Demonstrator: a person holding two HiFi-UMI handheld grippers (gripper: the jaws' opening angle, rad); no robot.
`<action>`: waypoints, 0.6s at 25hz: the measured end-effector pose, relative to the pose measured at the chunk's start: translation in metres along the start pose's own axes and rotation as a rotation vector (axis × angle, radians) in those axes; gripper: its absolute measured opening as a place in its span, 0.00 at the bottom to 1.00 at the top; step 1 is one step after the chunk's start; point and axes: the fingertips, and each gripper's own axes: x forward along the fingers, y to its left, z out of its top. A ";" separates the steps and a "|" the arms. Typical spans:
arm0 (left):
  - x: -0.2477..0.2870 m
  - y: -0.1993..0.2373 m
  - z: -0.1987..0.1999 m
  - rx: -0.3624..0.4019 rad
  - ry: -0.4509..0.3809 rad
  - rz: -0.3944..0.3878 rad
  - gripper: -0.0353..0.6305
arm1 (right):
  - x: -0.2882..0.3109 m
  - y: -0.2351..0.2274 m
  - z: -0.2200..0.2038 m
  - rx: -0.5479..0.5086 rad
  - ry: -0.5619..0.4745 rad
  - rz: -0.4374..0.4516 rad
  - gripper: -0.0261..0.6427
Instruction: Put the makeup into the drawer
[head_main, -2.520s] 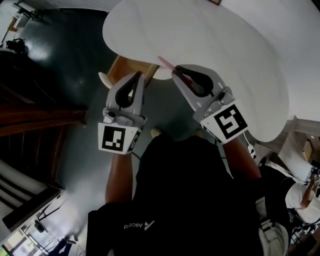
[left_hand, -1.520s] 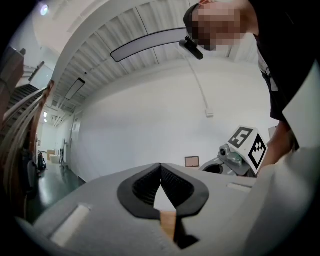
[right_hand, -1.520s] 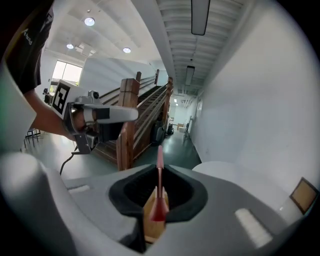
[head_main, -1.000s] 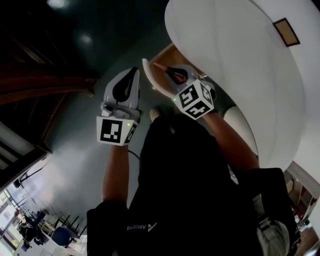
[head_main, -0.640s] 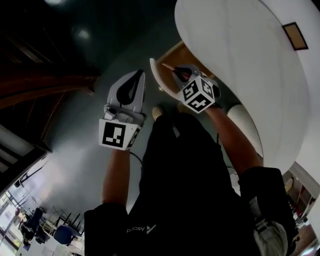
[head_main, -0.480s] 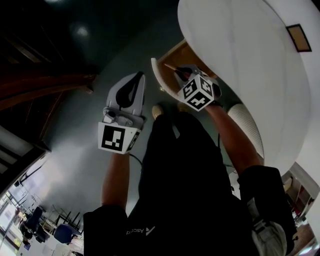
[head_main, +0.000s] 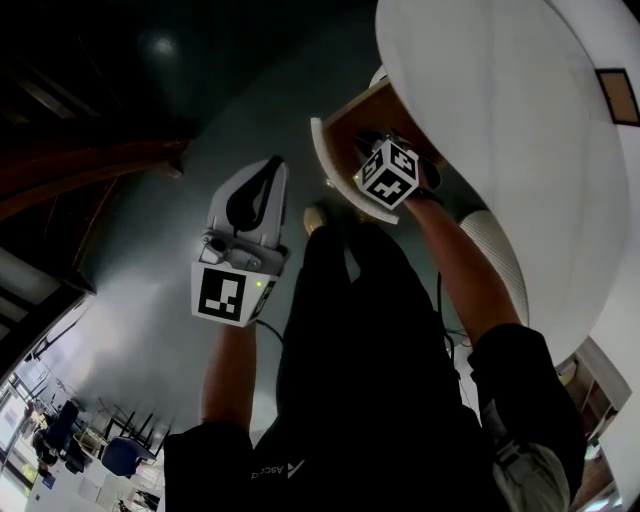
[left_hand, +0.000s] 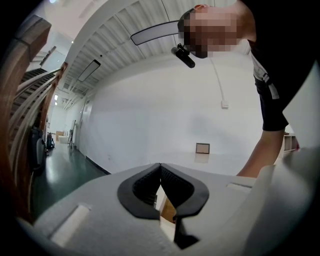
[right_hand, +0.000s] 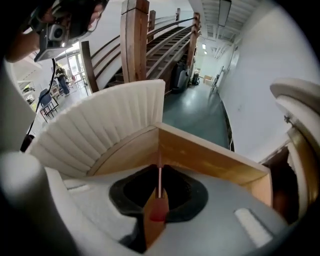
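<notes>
Makeup stick (right_hand: 158, 206) in claw (right_hand: 159, 170), drawer (right_hand: 210, 159) ahead

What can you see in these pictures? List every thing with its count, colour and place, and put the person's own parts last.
white rounded tabletop: one, white, upper right of the head view
open wooden drawer with a white ribbed front: one, light brown inside, pulled out under the tabletop's edge
slim pink makeup stick: one, pink, between the right jaws, pointing into the drawer
brown wooden staircase: one, brown, beyond the drawer
dark green floor: one, dark green, below everything
left hand-held gripper: one, grey and black, beside the drawer, shut, empty
right hand-held gripper: one, grey and black, over the drawer, shut on the makeup stick
</notes>
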 end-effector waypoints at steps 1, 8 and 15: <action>-0.001 0.002 -0.003 -0.004 0.004 0.004 0.07 | 0.007 0.000 -0.002 -0.005 0.013 0.007 0.11; -0.004 0.013 -0.019 -0.026 0.022 0.023 0.07 | 0.042 0.001 -0.013 -0.028 0.072 0.047 0.11; -0.004 0.020 -0.026 -0.030 0.025 0.034 0.07 | 0.054 0.002 -0.018 -0.007 0.092 0.068 0.12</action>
